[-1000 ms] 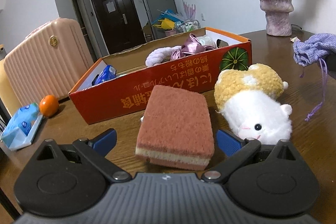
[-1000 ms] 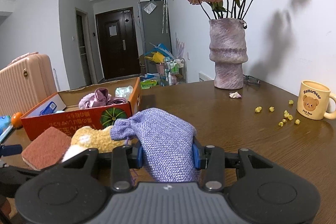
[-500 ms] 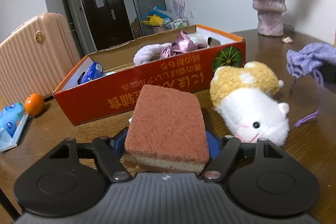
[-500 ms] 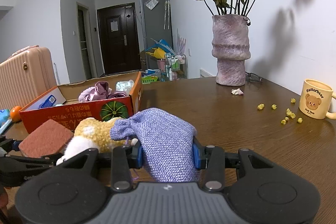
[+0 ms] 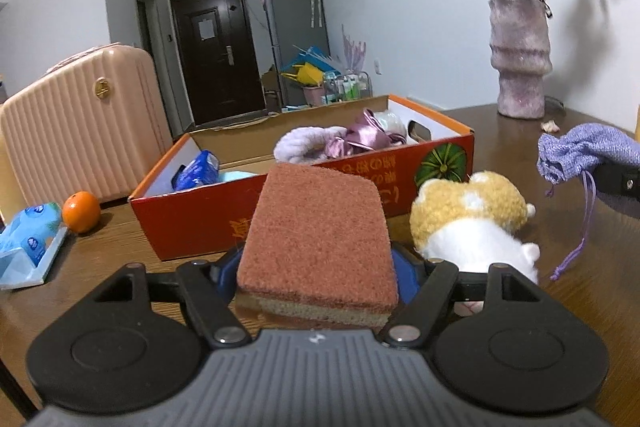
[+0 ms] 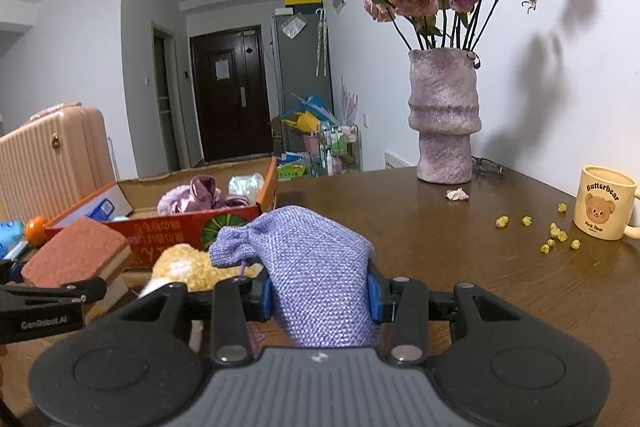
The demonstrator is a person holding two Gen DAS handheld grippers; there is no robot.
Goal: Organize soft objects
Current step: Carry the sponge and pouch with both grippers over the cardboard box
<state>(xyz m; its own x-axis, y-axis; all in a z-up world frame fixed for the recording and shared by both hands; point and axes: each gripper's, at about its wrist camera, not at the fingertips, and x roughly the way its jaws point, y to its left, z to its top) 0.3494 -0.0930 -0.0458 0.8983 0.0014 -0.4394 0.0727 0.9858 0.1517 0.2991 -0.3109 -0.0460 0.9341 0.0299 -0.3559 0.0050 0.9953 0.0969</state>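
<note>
Carrying step: left gripper (image 5: 316, 267) clamped on sponge (image 5: 320, 235), centre frame; right gripper (image 6: 320, 297) pinching purple pouch (image 6: 316, 275) (both lifted, apparently). Next, probably: carry over red box (image 5: 192, 223), centre-left, then release.

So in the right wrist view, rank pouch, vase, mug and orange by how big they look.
1. pouch, though it is nearest the camera, so unsure against the vase
2. vase
3. mug
4. orange
</note>
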